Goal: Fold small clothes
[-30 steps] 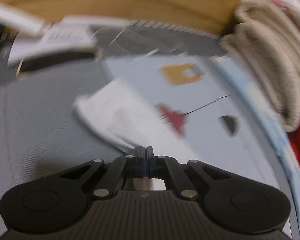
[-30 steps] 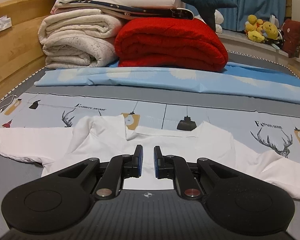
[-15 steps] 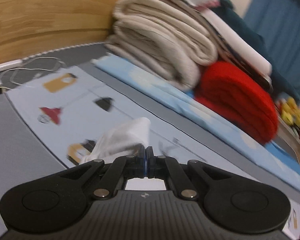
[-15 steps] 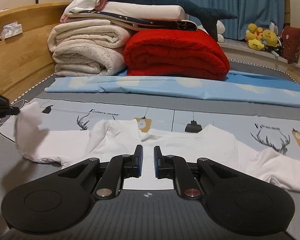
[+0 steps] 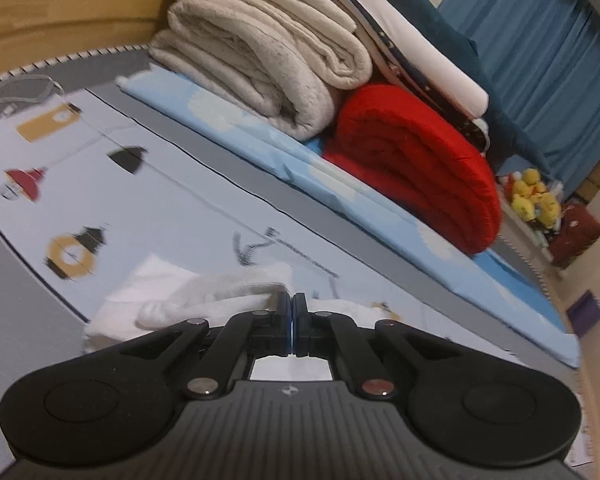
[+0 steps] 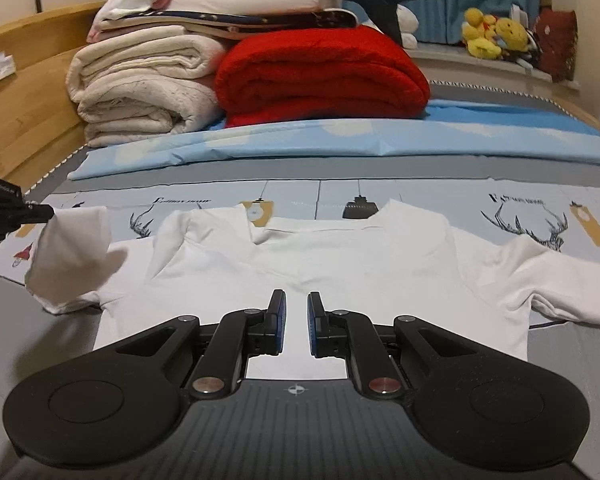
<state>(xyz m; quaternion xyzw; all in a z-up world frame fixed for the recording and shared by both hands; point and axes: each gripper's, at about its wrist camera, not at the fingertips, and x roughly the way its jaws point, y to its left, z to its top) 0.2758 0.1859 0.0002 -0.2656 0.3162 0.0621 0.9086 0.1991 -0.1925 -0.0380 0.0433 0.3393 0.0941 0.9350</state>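
Bed with stacked blankets [image 6: 140, 92] at twelve o'clock; white shirt [image 6: 320, 264] spread flat. Left tongs [image 5: 291, 320] are pinched tight on the sleeve [image 6: 72, 256], lifted at nine o'clock. Right tongs [image 6: 294, 322] hover slightly parted, empty. Risk: thin cloth slipping out, fold bunching.

The long-sleeved cotton shirt [image 6: 340, 256] is plain white. Under it, the pale grey-blue bed sheet [image 6: 420, 196] is printed with black deer heads, black lamps and mustard tags (one red lamp at the left edge). Farther off lie a sky-blue cover with white clouds [image 6: 300, 140], a red fleece blanket [image 6: 320, 76], and cream folded blankets [image 6: 140, 88]. The curtain [image 5: 540, 48] is blue.
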